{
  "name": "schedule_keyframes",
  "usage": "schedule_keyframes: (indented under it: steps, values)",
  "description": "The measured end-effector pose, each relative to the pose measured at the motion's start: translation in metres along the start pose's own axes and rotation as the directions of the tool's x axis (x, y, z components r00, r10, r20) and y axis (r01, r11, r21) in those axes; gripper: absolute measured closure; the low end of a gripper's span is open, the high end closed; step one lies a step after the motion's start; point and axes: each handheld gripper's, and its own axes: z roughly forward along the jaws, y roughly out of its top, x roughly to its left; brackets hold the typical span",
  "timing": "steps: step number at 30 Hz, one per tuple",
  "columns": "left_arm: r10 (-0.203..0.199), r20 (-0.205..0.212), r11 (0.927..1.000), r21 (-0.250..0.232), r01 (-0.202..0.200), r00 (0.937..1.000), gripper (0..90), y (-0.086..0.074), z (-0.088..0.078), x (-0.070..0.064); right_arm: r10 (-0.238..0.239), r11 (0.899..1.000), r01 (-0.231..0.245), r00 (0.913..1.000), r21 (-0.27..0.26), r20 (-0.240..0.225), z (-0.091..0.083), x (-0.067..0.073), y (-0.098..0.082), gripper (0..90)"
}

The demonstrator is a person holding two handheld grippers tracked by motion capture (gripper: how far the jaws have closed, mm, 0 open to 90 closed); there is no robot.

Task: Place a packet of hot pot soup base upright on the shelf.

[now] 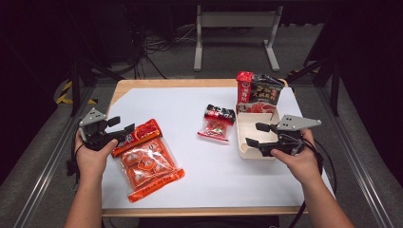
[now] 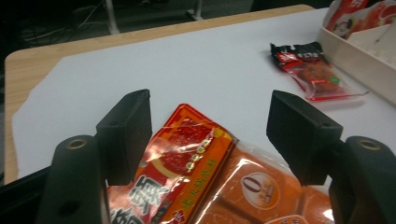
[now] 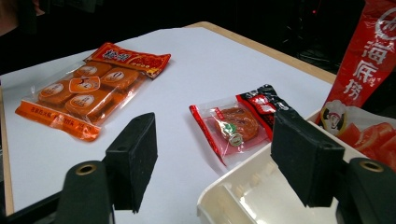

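Note:
A large orange snack pack [image 1: 147, 159] with a red header lies at the left of the white sheet. My left gripper [image 1: 121, 124] hovers at that header, open; in the left gripper view the header [image 2: 187, 158] lies between and below the spread jaws of the left gripper [image 2: 210, 135], untouched by the pads. A small red-and-black packet [image 1: 217, 122] lies mid-table. My right gripper [image 1: 253, 134] stands open over the near left corner of a white tray [image 1: 243, 142]. In the right gripper view that corner [image 3: 243, 196] sits between the jaws of the right gripper [image 3: 215, 163], unheld.
A tall red-and-black bag [image 1: 256, 90] stands in the tray's far end. A white sheet [image 1: 190, 99] covers most of the wooden table [image 1: 142, 83]. Beyond the table stand a metal frame and cables on the floor.

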Motion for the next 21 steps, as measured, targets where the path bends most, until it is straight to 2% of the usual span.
schedule_keyframes:
  steps: [2, 6, 9, 14, 16, 17, 21]
  values:
    - [-0.027, -0.026, 0.9996, -0.007, 0.026, 0.9993, 32.5, -0.004, -0.001, 0.006, -0.004, 1.0, 0.004, 1.0, 0.004, -0.002, 0.002, 0.001, 0.0, 32.0]
    - [-0.046, -0.054, 0.9989, -0.015, 0.045, 0.9975, 32.4, -0.009, -0.002, 0.014, -0.013, 1.0, 0.013, 0.9999, 0.004, 0.001, 0.003, 0.001, 0.0, 31.9]
    - [-0.074, -0.092, 0.9972, 0.005, 0.075, 0.993, 32.4, -0.018, 0.001, 0.024, -0.014, 1.0, 0.014, 0.9999, 0.005, 0.002, 0.004, 0.001, 0.0, 31.6]
    - [-0.104, -0.11, 0.9937, 0.028, 0.108, 0.9884, 32.4, -0.026, 0.005, 0.032, -0.017, 1.0, 0.017, 0.9999, 0.007, -0.002, 0.007, 0.002, 0.0, 31.1]
    - [-0.128, -0.108, 0.9905, 0.036, 0.133, 0.9859, 32.2, -0.029, 0.007, 0.035, -0.018, 1.0, 0.018, 0.9998, 0.008, -0.001, 0.009, 0.003, -0.001, 30.9]
    - [-0.137, -0.119, 0.988, 0.056, 0.144, 0.9834, 32.0, -0.032, 0.01, 0.038, -0.02, 1.0, 0.02, 0.9998, 0.007, 0.001, 0.009, 0.003, -0.001, 30.8]
    - [-0.152, -0.137, 0.9828, 0.085, 0.164, 0.9789, 31.8, -0.038, 0.015, 0.043, -0.024, 1.0, 0.024, 0.9997, 0.008, 0.0, 0.01, 0.004, -0.002, 30.5]
